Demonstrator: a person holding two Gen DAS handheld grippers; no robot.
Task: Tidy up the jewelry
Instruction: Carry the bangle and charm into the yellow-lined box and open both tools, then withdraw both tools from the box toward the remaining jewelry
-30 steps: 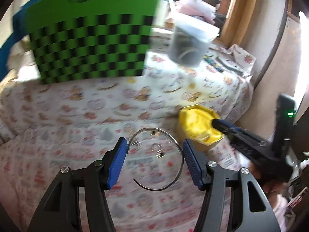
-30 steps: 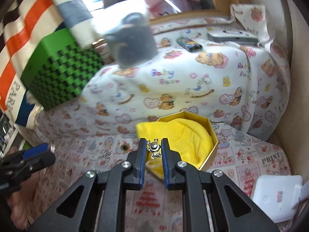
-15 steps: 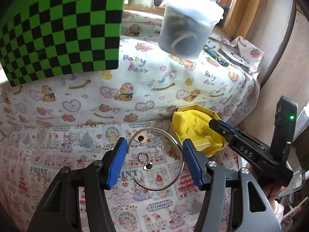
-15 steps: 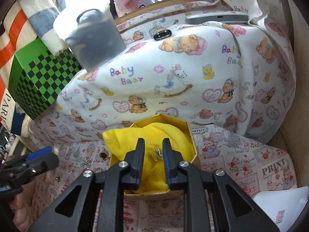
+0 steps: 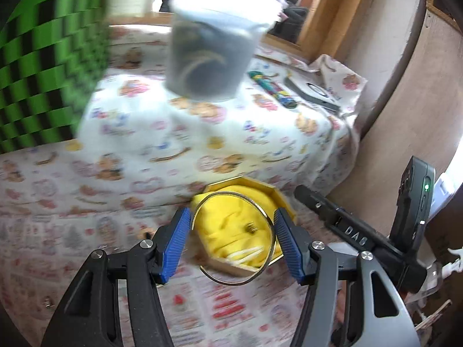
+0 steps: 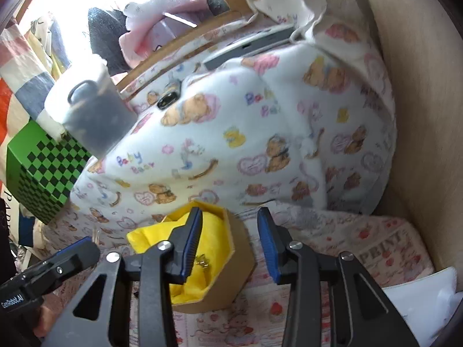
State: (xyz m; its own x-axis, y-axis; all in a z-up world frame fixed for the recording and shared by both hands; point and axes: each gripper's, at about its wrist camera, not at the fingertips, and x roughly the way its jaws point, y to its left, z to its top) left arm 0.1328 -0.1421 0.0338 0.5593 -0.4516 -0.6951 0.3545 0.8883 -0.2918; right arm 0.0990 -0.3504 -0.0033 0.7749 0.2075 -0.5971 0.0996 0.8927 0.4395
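Left claw pinches the thin gold open bangle over the yellow-lined hexagonal cardboard box, ready to drop; right claw is spread, empty.

Right gripper flanks the box; blanket mound behind.

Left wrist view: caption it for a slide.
Left gripper carries an open wire bangle over the yellow-lined box.

The left gripper has its blue-padded fingers spread partway, clamping a thin bangle. The right gripper stands wide apart, holding nothing.
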